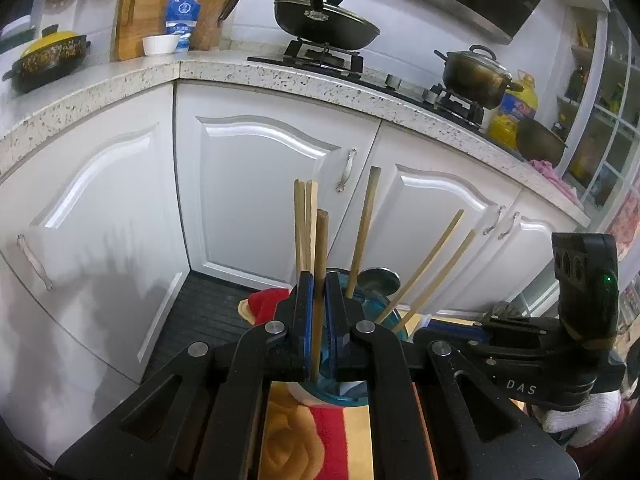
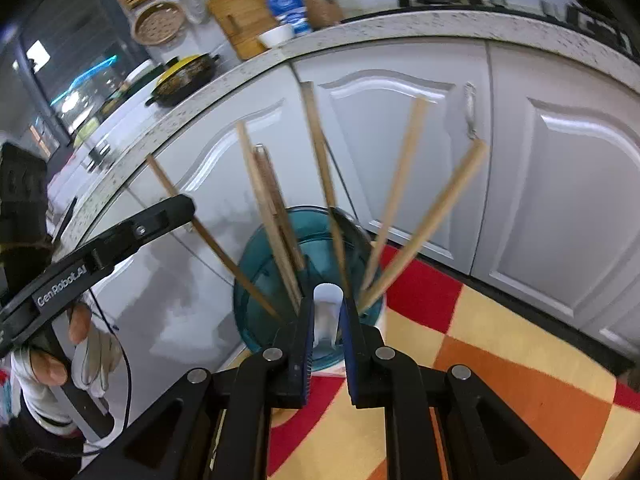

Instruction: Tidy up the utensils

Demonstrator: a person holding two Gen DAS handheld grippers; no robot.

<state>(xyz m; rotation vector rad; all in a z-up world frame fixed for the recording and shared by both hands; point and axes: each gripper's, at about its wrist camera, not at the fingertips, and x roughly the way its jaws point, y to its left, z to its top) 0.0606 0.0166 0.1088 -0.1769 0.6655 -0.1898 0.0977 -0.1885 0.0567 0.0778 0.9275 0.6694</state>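
Note:
A teal utensil holder (image 2: pixel 276 276) stands on the patterned mat with several wooden chopsticks (image 2: pixel 400 192) sticking up and fanning out of it. My left gripper (image 1: pixel 319 292) is shut on one wooden chopstick (image 1: pixel 320 264), held upright over the holder (image 1: pixel 384 316). My right gripper (image 2: pixel 327 312) is shut on a white handle (image 2: pixel 327 312) that stands in the holder. A metal spoon bowl (image 1: pixel 378 280) shows behind the holder. The right gripper's body (image 1: pixel 532 352) shows in the left wrist view, and the left gripper's arm (image 2: pixel 104 248) in the right wrist view.
White cabinet doors (image 1: pixel 248 184) stand right behind the holder. The speckled countertop (image 1: pixel 280 76) above carries a wok (image 1: pixel 324 24), a pot (image 1: pixel 476 72), a knife block (image 1: pixel 208 20) and a cutting board (image 1: pixel 144 12). The mat (image 2: pixel 500 360) is red, yellow and orange.

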